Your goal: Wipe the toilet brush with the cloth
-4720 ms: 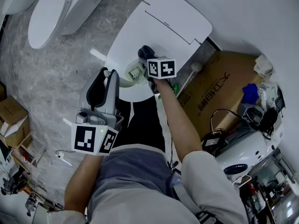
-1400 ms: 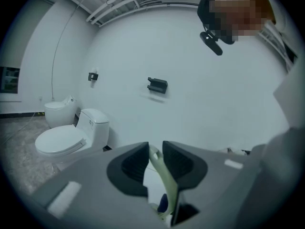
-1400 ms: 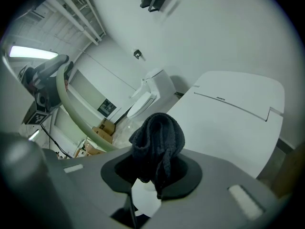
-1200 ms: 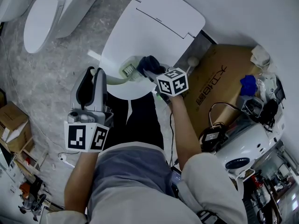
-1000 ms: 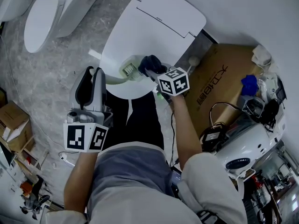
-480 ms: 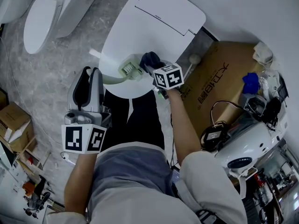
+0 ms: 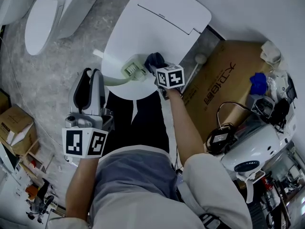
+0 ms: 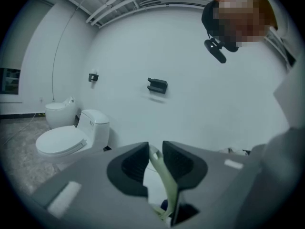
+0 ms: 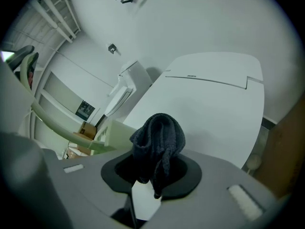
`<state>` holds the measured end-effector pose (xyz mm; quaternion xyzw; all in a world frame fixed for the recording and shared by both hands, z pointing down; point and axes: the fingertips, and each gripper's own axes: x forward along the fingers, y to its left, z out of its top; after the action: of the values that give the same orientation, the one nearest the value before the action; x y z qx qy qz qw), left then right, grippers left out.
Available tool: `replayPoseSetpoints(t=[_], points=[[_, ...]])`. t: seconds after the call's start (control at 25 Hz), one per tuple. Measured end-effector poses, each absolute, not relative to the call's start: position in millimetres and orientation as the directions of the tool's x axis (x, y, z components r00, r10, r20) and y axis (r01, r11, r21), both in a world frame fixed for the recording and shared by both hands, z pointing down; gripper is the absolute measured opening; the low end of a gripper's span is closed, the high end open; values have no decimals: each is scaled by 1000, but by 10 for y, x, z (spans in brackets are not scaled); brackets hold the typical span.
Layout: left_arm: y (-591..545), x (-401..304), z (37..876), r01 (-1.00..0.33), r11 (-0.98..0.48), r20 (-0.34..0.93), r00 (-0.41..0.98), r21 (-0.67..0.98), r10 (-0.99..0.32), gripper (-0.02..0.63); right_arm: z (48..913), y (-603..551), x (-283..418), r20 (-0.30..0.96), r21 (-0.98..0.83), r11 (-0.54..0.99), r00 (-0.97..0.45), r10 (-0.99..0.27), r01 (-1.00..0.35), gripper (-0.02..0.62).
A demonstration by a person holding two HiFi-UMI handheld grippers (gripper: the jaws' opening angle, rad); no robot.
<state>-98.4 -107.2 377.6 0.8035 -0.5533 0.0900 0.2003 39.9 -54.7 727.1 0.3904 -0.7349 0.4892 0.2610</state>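
Head view: left claw (image 7: 93, 73) clamped on the handle, the sensible hold, of the brush (image 7: 130, 71), likely light and stiff, over the toilet lid (image 7: 157, 27); right claw (image 7: 157, 69) pinches the limp cloth (image 7: 154, 59) beside its bristles.

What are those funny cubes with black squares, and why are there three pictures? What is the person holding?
A person holds a tool with tongs in each hand; the cubes are part of those tools. One picture comes from a camera on the person's head, looking down. The other two come from cameras riding on the tools. The left tongs pinch the pale green toilet brush by its handle. The right tongs pinch a dark cloth, close to the brush's head, above a closed white toilet.
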Motion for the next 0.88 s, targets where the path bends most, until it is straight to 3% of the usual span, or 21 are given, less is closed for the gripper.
replayPoseSetpoints(t=[0.48,0.88], points=[[-1076,-980,3775,-924,-309,357,373,224,-856,0,7465,-344,488,794,-512,40,-491,-357,-858,98],[-1076,-991,3768,-927,-302,351,366,224,-862,0,7513,-110,496,813,-500,6,-471,-343,-866,98]])
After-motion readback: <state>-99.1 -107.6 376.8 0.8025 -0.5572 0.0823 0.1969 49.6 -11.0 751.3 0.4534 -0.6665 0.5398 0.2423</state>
